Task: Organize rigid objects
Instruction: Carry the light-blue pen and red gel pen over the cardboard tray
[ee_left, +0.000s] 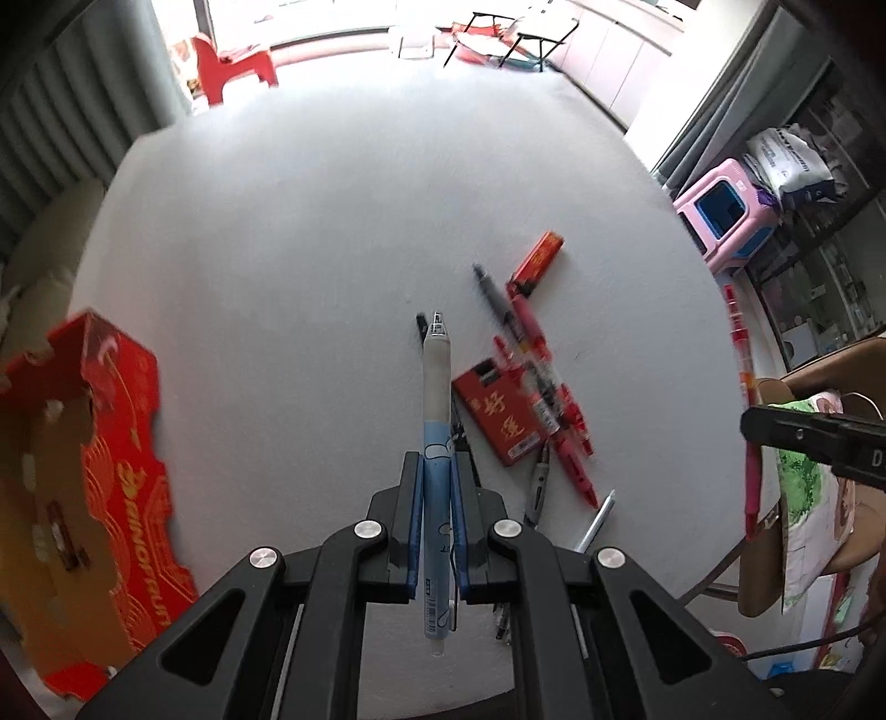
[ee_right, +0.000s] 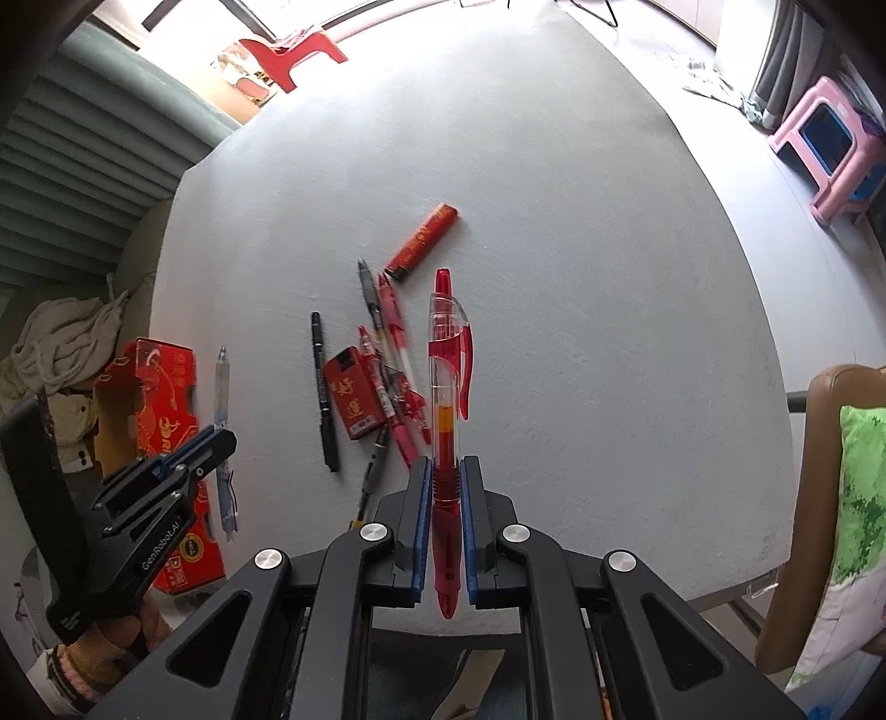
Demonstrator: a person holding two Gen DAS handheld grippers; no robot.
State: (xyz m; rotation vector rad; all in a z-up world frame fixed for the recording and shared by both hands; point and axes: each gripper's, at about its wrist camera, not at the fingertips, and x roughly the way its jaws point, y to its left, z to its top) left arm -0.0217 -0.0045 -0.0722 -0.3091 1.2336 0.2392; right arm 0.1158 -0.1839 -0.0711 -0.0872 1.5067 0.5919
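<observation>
My left gripper [ee_left: 437, 471] is shut on a blue-and-white pen [ee_left: 436, 399], lifted above the white table [ee_left: 304, 249]. My right gripper [ee_right: 446, 476] is shut on a clear red pen [ee_right: 446, 376], also held off the table. Below them lies a pile of several red pens [ee_right: 393, 354], with a grey pen [ee_right: 366, 291], a black marker [ee_right: 323, 387], a small red box [ee_right: 354, 399] and a long red box [ee_right: 423, 241]. The right wrist view shows the left gripper [ee_right: 205, 443] at the left with its pen [ee_right: 222, 382]. The right gripper [ee_left: 819, 437] shows at the right edge of the left wrist view.
An open red cardboard box [ee_left: 111, 443] stands at the table's left edge. A chair with a green cushion [ee_right: 853, 498] is at the right. A pink stool [ee_right: 830, 144] and a red stool [ee_right: 288, 50] stand on the floor beyond. A silver pen [ee_left: 598, 520] lies near the front edge.
</observation>
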